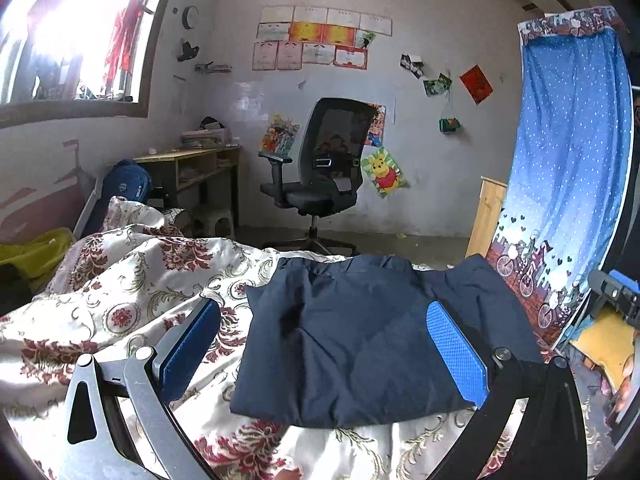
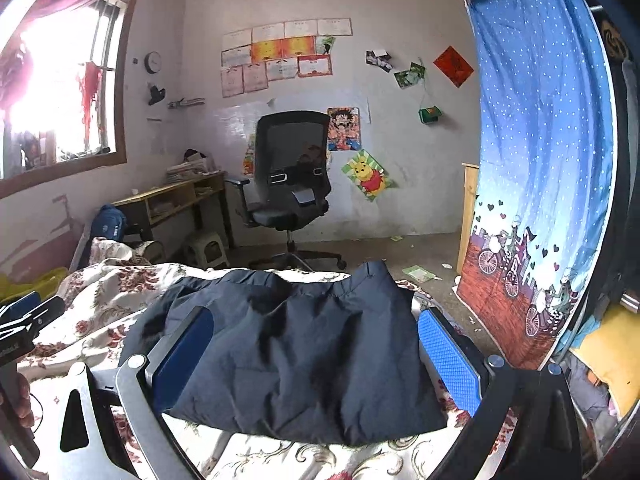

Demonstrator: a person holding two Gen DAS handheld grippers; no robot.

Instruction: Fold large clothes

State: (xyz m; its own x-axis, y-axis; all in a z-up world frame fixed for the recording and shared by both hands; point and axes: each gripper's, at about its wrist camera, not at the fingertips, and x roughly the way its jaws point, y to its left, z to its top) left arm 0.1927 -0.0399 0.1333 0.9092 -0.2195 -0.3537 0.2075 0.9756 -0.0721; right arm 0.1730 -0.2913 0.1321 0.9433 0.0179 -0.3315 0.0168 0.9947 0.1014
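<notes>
The dark jacket [image 1: 360, 344] lies folded on the flowered quilt [image 1: 132, 280], and both the left gripper [image 1: 324, 352] and right gripper [image 2: 316, 364] hover spread and empty, so each should probably pinch a near corner evenly before folding.

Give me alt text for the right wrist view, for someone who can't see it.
An open right claw hovers over a folded navy garment lying on a floral bedspread. Beyond are an office chair, a poster-covered wall and a blue curtain.
</notes>
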